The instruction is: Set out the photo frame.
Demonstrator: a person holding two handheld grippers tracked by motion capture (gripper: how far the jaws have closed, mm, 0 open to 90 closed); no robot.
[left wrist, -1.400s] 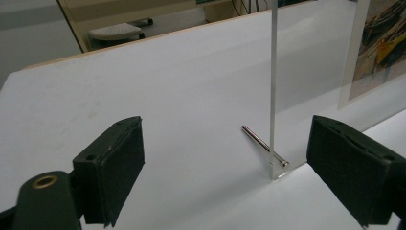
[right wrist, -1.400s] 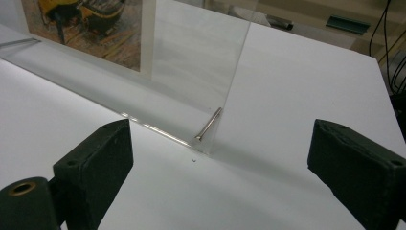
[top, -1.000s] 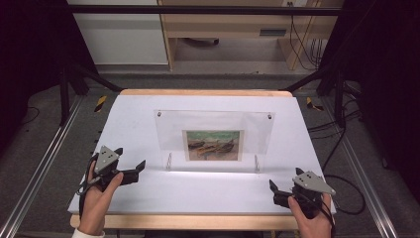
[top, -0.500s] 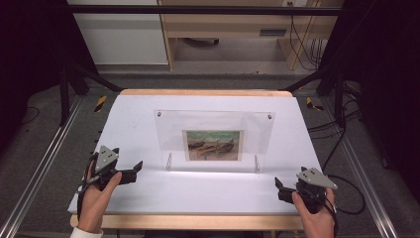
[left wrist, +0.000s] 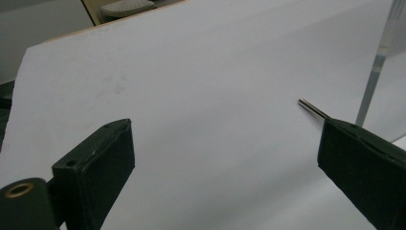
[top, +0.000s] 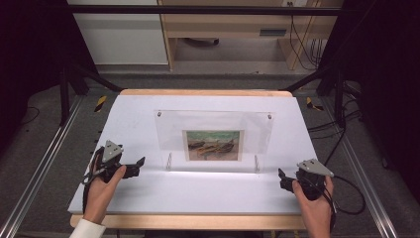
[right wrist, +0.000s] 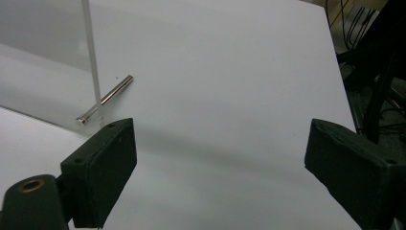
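A clear acrylic picture frame [top: 214,134] stands upright mid-table, holding a small painting of boats [top: 213,145]. It rests on thin metal pins, one at the left [left wrist: 313,109] and one at the right [right wrist: 105,98]. My left gripper [top: 137,167] is held low, just left of the frame's front, open. In the left gripper view, the gripper [left wrist: 225,158] has bare table between its jaws and the frame's edge [left wrist: 378,62] at the right. My right gripper [top: 281,178] sits off the frame's right front corner, also open. The right gripper view shows the gripper [right wrist: 220,163] empty.
The white table [top: 213,193] has a wooden rim at front and back. Cables [top: 346,198] trail off its right side. Metal rails [top: 39,168] run along both sides, and a desk [top: 233,29] stands beyond the far edge.
The right gripper has drifted slightly to the right, away from the frame. The left gripper has hardly moved. Both remain open and empty.
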